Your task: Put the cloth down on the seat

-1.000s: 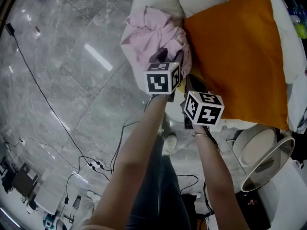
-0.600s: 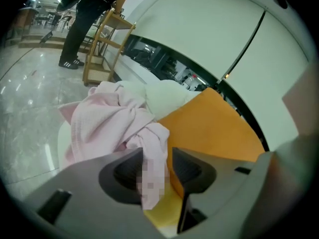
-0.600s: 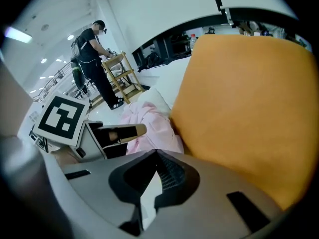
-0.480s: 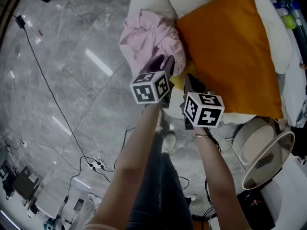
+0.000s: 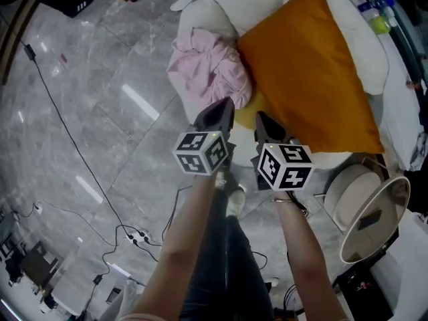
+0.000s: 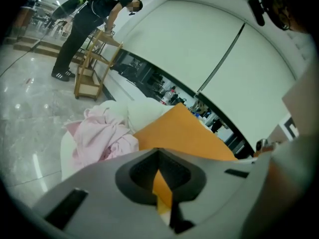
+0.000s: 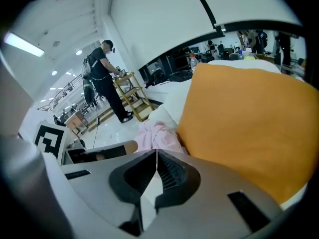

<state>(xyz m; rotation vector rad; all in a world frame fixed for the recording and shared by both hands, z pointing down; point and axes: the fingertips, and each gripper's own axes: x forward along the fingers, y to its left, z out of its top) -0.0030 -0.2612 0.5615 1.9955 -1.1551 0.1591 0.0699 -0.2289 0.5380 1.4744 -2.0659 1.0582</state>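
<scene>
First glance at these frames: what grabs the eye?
The big orange cushion dominates the head view, lying across the white seat. Beside it on the left, a crumpled pink cloth sits in a heap at the seat's end, above the grey marble floor.

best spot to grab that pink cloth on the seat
Pinch a raised, bunched ridge at the top of the pink cloth, coming from above on its floor side. It lies in a crumpled heap with folds standing proud, and the orange cushion crowds its other edge.
</scene>
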